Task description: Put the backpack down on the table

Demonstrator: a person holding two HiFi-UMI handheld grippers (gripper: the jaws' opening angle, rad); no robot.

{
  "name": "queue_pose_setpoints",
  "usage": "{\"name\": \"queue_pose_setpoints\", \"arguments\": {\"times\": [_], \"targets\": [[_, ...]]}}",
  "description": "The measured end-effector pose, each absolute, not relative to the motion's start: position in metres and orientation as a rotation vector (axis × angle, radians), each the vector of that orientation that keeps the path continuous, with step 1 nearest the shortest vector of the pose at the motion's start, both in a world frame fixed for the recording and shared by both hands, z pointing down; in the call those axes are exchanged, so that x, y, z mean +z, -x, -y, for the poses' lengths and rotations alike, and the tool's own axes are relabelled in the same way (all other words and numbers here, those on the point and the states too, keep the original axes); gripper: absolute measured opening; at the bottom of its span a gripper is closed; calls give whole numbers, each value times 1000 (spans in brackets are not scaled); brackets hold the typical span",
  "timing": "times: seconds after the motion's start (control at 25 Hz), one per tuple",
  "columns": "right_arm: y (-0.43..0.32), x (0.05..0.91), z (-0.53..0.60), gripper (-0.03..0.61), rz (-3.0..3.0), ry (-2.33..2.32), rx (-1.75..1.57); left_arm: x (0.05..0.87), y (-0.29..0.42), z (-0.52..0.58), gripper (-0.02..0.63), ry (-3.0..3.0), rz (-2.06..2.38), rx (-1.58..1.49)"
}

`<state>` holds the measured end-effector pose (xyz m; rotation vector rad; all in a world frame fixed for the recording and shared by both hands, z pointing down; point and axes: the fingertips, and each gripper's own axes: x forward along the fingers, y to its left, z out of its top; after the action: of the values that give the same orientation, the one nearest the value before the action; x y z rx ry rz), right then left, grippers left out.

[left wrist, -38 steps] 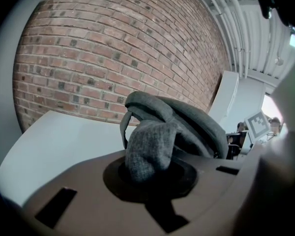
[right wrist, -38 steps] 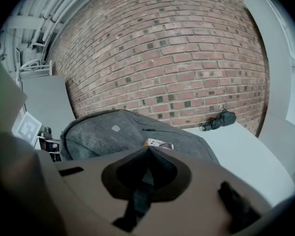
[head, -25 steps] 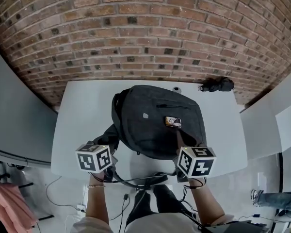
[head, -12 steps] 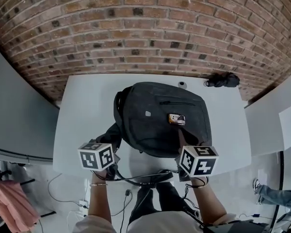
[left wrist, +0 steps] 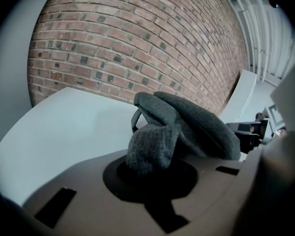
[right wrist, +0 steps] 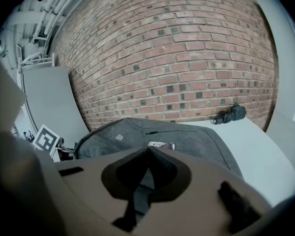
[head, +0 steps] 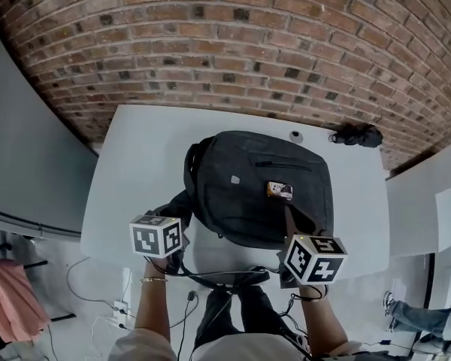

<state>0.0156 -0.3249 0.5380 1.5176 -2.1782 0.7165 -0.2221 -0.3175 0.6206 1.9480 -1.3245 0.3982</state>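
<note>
On the white bench (head: pixel 135 171) by the brick wall (head: pixel 225 43), the grey backpack (head: pixel 248 186) looks nearly settled, with my left tool (head: pixel 176 218) and right tool (head: pixel 289 215) both clamped on its fabric, not yet released.

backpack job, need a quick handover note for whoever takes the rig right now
Left tool: shut on a grey padded strap of the backpack, at its near left corner.
Right tool: jaws together, tips at the small label on the backpack's front. Whether it pinches anything I cannot tell.
Backpack: lies flat on the white table, towards the near edge.
Done: the backpack appears to be down on the table.
Left: probably open both tools and draw them back.
</note>
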Motion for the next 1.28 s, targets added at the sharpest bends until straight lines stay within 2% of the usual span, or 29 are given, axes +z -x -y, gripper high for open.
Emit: {"name": "queue_pose_setpoints", "arguments": {"times": [0.88,1.04,1.16,1.28], "targets": [[-18,567,317,31,2132,-1464,773,671,237,317,49,-1862,1327,451],[-23,569,315,31,2128,-1467,783,673,234,318,127,-1879,1315,466],[-26,570,313,31,2126,-1471,787,673,234,316,151,-1894,1302,459],[-27,569,312,31,2124,-1474,780,671,242,314,209,-1899,1343,455]]}}
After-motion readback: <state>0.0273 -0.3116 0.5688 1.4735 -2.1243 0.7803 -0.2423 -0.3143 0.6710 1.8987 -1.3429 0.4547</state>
